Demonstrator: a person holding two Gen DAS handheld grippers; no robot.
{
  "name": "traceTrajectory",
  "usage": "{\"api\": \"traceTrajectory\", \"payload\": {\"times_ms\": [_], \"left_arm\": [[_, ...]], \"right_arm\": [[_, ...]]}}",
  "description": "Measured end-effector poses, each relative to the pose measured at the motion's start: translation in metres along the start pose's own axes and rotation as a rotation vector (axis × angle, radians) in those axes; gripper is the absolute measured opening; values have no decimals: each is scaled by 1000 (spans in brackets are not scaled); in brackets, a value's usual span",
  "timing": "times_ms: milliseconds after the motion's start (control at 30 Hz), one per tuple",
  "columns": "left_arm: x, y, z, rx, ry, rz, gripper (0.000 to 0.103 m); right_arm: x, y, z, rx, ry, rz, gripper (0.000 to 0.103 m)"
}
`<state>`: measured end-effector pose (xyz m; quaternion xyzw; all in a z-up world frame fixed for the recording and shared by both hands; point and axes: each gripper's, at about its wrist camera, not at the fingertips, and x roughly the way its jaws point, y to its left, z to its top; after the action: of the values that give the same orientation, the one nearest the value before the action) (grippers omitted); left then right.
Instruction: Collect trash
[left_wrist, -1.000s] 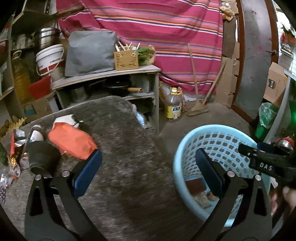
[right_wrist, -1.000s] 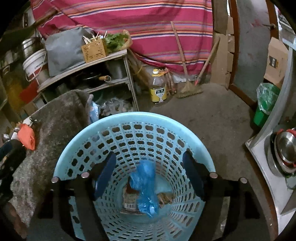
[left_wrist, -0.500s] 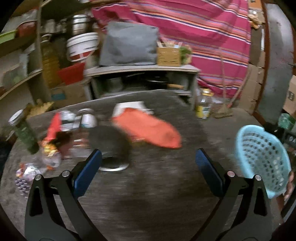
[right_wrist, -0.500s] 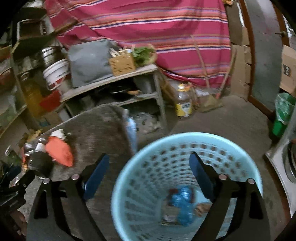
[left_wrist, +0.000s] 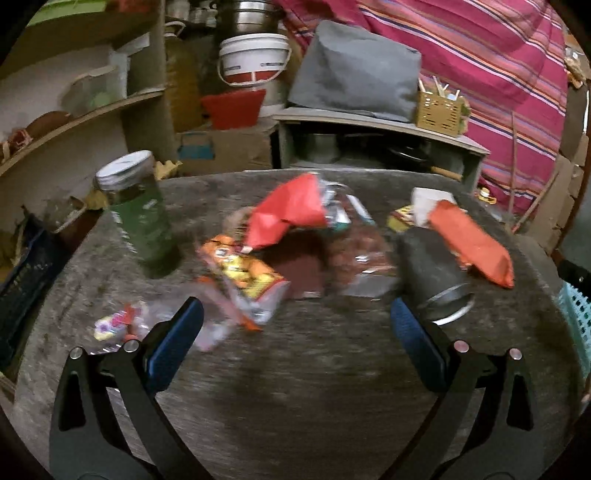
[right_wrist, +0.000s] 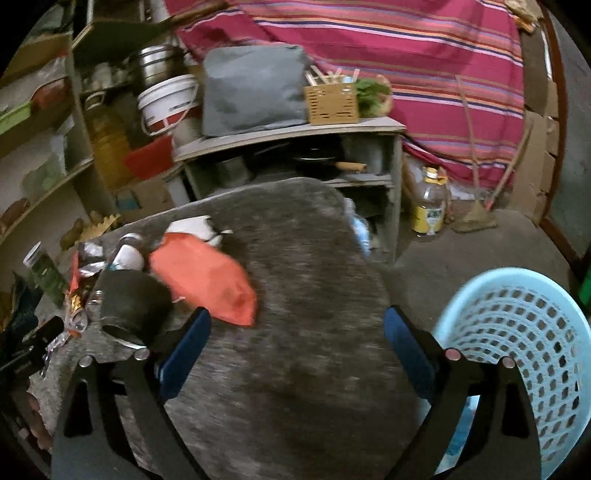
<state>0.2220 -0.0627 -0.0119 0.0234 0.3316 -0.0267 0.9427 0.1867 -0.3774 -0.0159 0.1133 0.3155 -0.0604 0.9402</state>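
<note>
Trash lies heaped on the grey stone table (left_wrist: 314, 373): a red wrapper (left_wrist: 288, 210), a yellow-orange snack bag (left_wrist: 243, 273), a small clear wrapper (left_wrist: 118, 326), an orange pouch (left_wrist: 469, 240) and a dark can on its side (left_wrist: 432, 273). My left gripper (left_wrist: 297, 325) hovers open over the table's near part, nothing between its fingers. In the right wrist view the orange pouch (right_wrist: 207, 275) and dark can (right_wrist: 129, 302) lie left. My right gripper (right_wrist: 297, 336) has its jaws still opening, empty, above bare table. The light blue basket (right_wrist: 532, 332) stands at its right.
A green jar with a metal lid (left_wrist: 136, 210) stands at the table's left. Behind are shelves with a white bucket (left_wrist: 255, 55), a grey bag (left_wrist: 354, 70) and a wicker box (left_wrist: 439, 107). An oil bottle (right_wrist: 430, 203) and a broom (right_wrist: 476, 210) stand on the floor by the striped curtain.
Both grippers swung left, away from the basket and over the table. The right jaws widened; the blue bag stayed in the basket. The trash heap now faces the left gripper.
</note>
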Motion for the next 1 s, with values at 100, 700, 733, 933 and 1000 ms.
{"api": "traceTrajectory", "payload": {"times_ms": [100, 700, 733, 933, 1000], "left_arm": [[1, 17, 0, 29, -11, 47, 98], [52, 85, 1, 16, 84, 99, 97], [57, 86, 0, 12, 97, 91, 97], [65, 86, -3, 16, 130, 59, 81], [64, 86, -3, 22, 132, 59, 80]], "right_arm": [[5, 23, 0, -34, -4, 4, 94], [26, 113, -2, -171, 7, 24, 94], [27, 115, -2, -173, 9, 27, 94], [40, 133, -3, -197, 24, 36, 94], [41, 139, -3, -213, 17, 31, 94]]}}
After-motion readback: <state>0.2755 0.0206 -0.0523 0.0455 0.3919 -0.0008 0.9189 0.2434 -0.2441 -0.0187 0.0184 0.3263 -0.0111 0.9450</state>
